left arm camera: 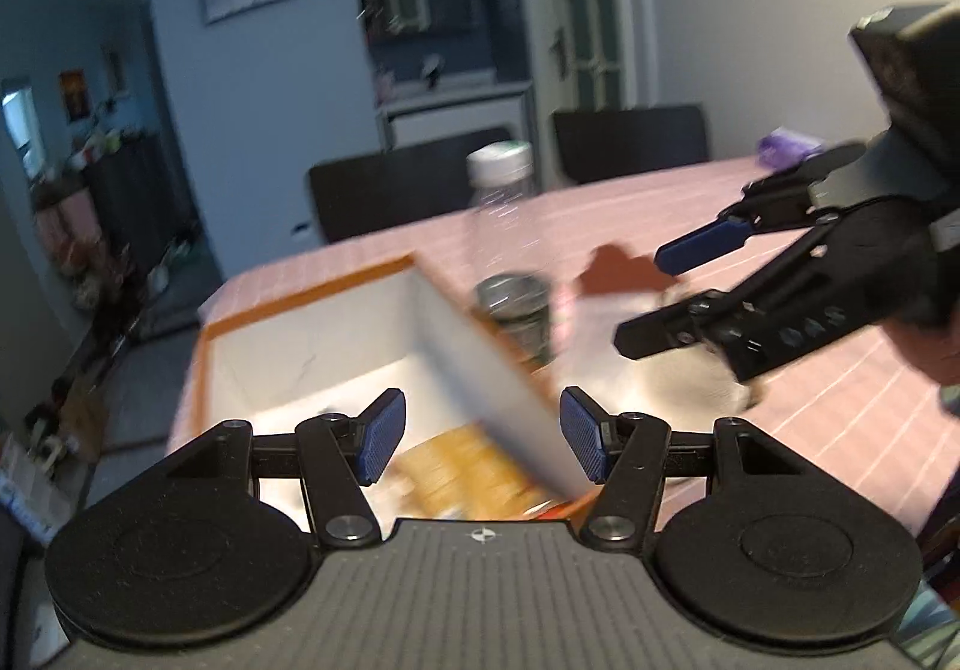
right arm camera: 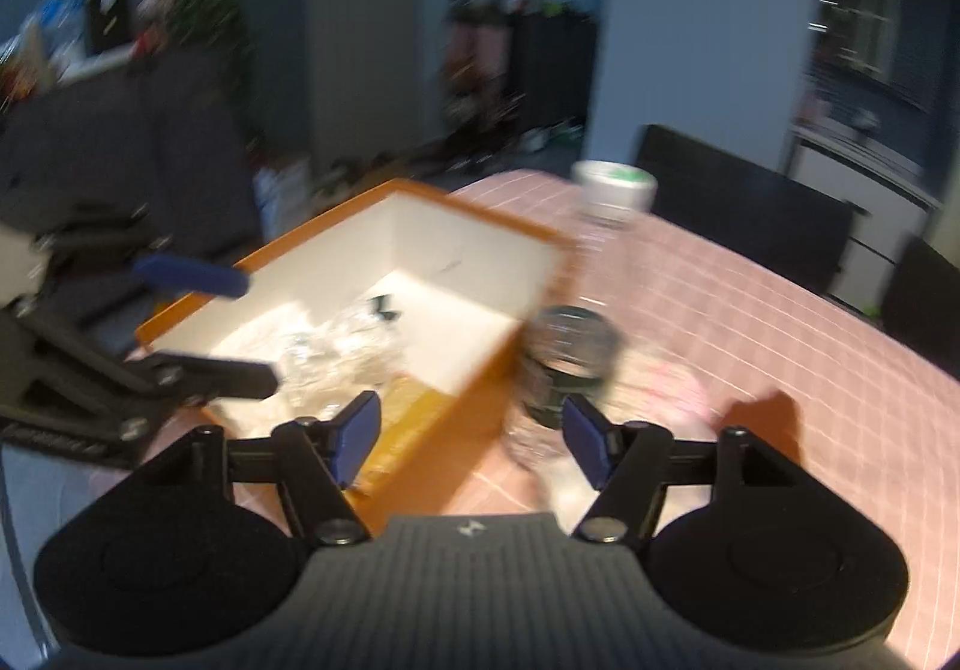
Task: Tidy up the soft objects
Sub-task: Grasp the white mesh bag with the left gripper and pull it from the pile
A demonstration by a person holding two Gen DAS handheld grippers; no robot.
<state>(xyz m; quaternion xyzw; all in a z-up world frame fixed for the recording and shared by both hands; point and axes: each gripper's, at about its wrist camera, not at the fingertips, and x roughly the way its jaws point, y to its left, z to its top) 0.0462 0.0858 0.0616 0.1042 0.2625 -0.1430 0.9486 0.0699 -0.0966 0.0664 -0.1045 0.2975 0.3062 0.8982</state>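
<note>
An orange-rimmed white box (left arm camera: pixel 312 334) (right arm camera: pixel 456 250) stands on the pink checked tablecloth (left arm camera: pixel 840 406) (right arm camera: pixel 750 322). Inside lie crumpled clear plastic (right arm camera: pixel 336 352) and a yellow packet (left arm camera: pixel 462 466) (right arm camera: pixel 402 418). My left gripper (left arm camera: pixel 480 439) (right arm camera: pixel 246 322) is open over the box's right wall. My right gripper (right arm camera: pixel 471 442) (left arm camera: pixel 648 292) is open and empty, low over the table right of the box. A soft white thing (left arm camera: pixel 672 382) (right arm camera: pixel 570 484) with a brown part (left arm camera: pixel 624 274) (right arm camera: pixel 768 418) lies under the right gripper. All is blurred.
A clear plastic bottle with a white cap (left arm camera: pixel 501 202) (right arm camera: pixel 612 190) and a glass jar (left arm camera: pixel 519 310) (right arm camera: pixel 570 364) stand just right of the box. A purple thing (left arm camera: pixel 780 144) lies far back on the table. Dark chairs (left arm camera: pixel 630 135) (right arm camera: pixel 738 214) stand behind.
</note>
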